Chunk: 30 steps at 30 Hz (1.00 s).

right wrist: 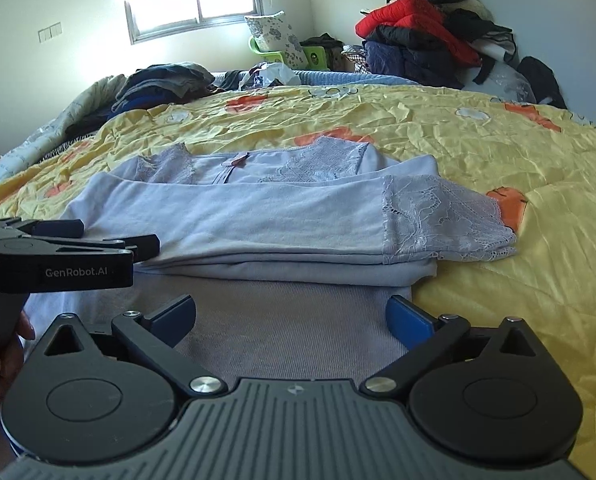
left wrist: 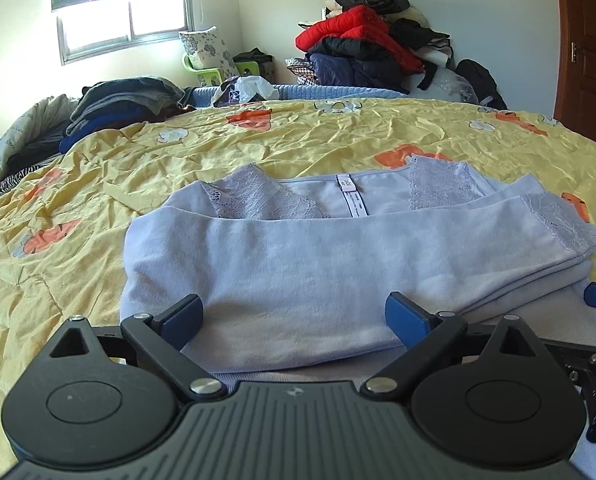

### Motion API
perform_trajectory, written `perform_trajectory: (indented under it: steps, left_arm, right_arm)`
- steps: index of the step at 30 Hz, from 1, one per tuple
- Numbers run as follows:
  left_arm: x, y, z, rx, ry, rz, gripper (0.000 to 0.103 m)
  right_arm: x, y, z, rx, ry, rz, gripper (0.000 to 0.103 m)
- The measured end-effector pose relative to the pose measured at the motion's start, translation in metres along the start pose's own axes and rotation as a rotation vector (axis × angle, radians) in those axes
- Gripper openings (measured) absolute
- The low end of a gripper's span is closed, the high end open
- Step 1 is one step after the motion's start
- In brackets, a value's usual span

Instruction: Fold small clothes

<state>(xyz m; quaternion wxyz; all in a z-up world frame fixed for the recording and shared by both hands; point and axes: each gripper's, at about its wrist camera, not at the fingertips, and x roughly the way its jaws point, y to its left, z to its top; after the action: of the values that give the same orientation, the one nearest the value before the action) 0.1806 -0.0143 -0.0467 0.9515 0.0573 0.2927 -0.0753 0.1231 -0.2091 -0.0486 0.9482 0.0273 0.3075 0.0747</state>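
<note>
Both the left claw and right claw gape wide and empty over the soft, light, lace-trimmed lavender top; I would pinch its near folded edge.

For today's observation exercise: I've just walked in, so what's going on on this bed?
A person holding a claw in each hand is folding a pale lilac lace-trimmed cotton top on a crumpled yellow floral quilt. The top lies folded over itself, its lace sleeve showing at one end. The left claw and right claw are both open, gripping nothing, at the garment's near edge. A pile of jackets sits behind the bed.
</note>
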Motion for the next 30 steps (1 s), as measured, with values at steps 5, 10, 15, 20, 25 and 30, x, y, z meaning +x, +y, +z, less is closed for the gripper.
perform_trajectory:
  steps: [5,10,15,20,25,30]
  left_arm:
    - [0.001,-0.003,-0.002,0.008,-0.001,0.016,0.101]
    - [0.000,-0.002,-0.003,0.003,-0.003,0.017,0.101]
    - [0.000,-0.002,-0.003,0.000,-0.002,0.018,0.101]
    - [0.002,-0.004,-0.003,0.012,0.004,0.030,0.102]
    - [-0.012,-0.002,-0.007,0.010,0.005,0.038,0.102]
    - [-0.034,-0.006,-0.027,0.036,0.040,0.054,0.103]
  right_arm:
    - [0.004,0.009,-0.001,-0.047,0.014,-0.039,0.103]
    - [0.007,0.016,-0.002,-0.094,0.026,-0.081,0.103]
    - [0.007,0.015,-0.002,-0.094,0.027,-0.082,0.103]
    - [0.007,0.015,-0.002,-0.096,0.027,-0.083,0.103]
    - [0.002,0.017,0.001,-0.079,0.082,-0.104,0.103]
    - [-0.013,0.025,-0.012,-0.036,0.075,-0.138,0.103]
